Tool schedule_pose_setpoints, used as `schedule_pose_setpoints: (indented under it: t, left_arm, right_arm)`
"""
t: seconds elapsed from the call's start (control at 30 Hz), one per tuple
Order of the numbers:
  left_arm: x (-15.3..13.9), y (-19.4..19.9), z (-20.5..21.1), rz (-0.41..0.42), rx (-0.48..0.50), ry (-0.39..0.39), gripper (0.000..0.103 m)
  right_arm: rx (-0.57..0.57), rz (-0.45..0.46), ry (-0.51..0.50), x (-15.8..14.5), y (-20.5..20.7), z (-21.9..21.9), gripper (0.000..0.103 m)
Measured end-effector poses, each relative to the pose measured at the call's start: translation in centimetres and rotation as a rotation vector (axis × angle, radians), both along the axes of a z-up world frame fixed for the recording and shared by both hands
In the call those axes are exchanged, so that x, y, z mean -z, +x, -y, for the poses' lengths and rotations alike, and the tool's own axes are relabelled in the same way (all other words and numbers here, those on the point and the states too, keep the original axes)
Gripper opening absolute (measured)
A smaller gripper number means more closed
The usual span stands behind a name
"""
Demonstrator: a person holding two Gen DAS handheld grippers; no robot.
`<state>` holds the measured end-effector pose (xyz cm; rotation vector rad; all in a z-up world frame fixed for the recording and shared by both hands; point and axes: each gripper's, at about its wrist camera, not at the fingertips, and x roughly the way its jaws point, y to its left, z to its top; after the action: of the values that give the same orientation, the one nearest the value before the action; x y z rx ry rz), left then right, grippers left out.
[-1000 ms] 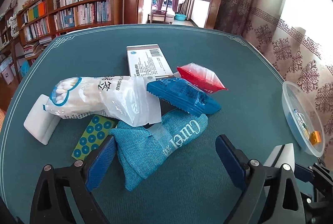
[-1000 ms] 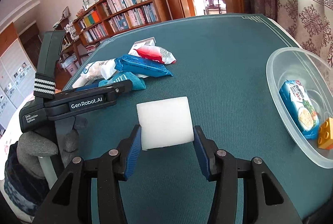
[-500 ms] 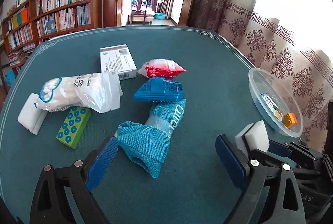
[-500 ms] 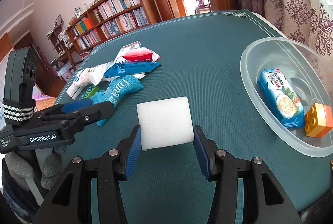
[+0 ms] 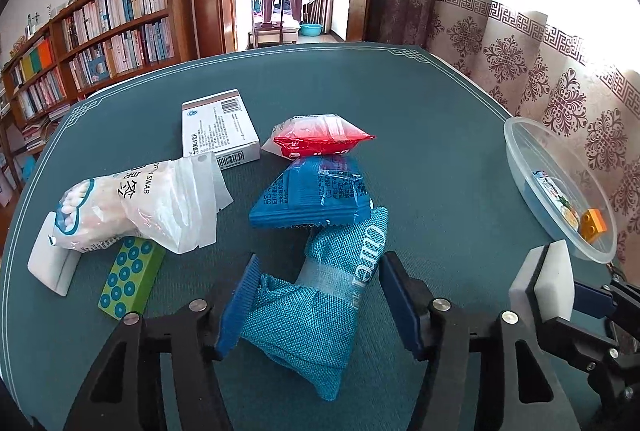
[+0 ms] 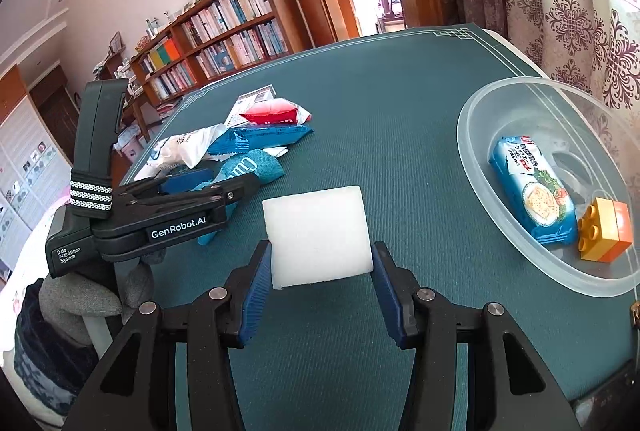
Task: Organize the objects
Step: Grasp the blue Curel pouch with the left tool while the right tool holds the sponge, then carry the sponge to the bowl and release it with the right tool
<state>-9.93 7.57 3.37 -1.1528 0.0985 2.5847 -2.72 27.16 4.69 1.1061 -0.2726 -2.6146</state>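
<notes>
My right gripper (image 6: 318, 295) is shut on a white sponge block (image 6: 318, 235), held above the table left of the clear plastic bowl (image 6: 476, 167). The bowl holds a blue cracker packet (image 6: 532, 191) and an orange-yellow brick (image 6: 606, 229). My left gripper (image 5: 316, 305) is open, its jaws either side of a blue knitted sock (image 5: 320, 295), close to it. Ahead lie a blue snack packet (image 5: 316, 193), a red packet (image 5: 320, 141), a white box (image 5: 218, 127), a cotton swab bag (image 5: 136, 205), a green brick (image 5: 130, 277) and another white block (image 5: 52, 263).
The table (image 5: 420, 151) is covered in dark green cloth, its right edge by patterned curtains (image 5: 560, 87). Bookshelves (image 5: 100, 35) and an open door stand behind the far edge. My right gripper with the sponge shows at lower right in the left wrist view (image 5: 540, 283).
My left gripper has narrowed and come down around the blue sock. My right gripper has carried the white sponge nearer to the bowl.
</notes>
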Motion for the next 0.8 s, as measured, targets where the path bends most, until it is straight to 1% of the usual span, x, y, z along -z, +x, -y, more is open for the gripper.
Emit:
schedule_pose_setpoints:
  t: [0.1, 0.27, 0.33, 0.37, 0.4, 0.5, 0.63, 0.73, 0.8]
  left_arm:
    - [-0.1, 0.6, 0.2, 0.007, 0.007, 0.013, 0.054]
    - [-0.1, 2.4, 0.7, 0.015, 0.000, 0.046, 0.051]
    - [-0.1, 3.0, 0.8, 0.021, -0.001, 0.059, 0.049]
    - [-0.2, 3.3, 0.8, 0.022, 0.000, 0.064, 0.040]
    - [-0.3, 3.6, 0.9, 0.026, 0.003, 0.070, 0.036]
    - [-0.5, 4.1, 0.9, 0.028, 0.003, 0.078, 0.036]
    - [-0.2, 4.4, 0.6, 0.022, -0.002, 0.064, 0.038]
    - [0.0, 4.7, 0.3, 0.013, 0.001, 0.043, 0.042]
    - [0.1, 4.7, 0.1, 0.012, 0.006, 0.037, 0.047]
  right_arm:
    - [0.000, -0.004, -0.001, -0.1, 0.1, 0.0, 0.050]
    - [0.006, -0.011, 0.003, -0.6, 0.3, -0.1, 0.050]
    - [0.009, -0.010, 0.002, -0.8, 0.4, -0.2, 0.050]
    - [0.010, -0.009, 0.001, -0.8, 0.4, -0.2, 0.050]
    - [0.010, -0.010, 0.000, -0.9, 0.4, -0.2, 0.050]
    - [0.011, -0.016, -0.002, -1.2, 0.8, -0.1, 0.050]
    - [0.007, -0.023, 0.005, -1.5, 1.1, 0.2, 0.050]
    - [0.009, -0.022, 0.006, -1.6, 1.3, 0.3, 0.050]
    - [0.010, -0.023, 0.010, -1.6, 1.4, 0.3, 0.050]
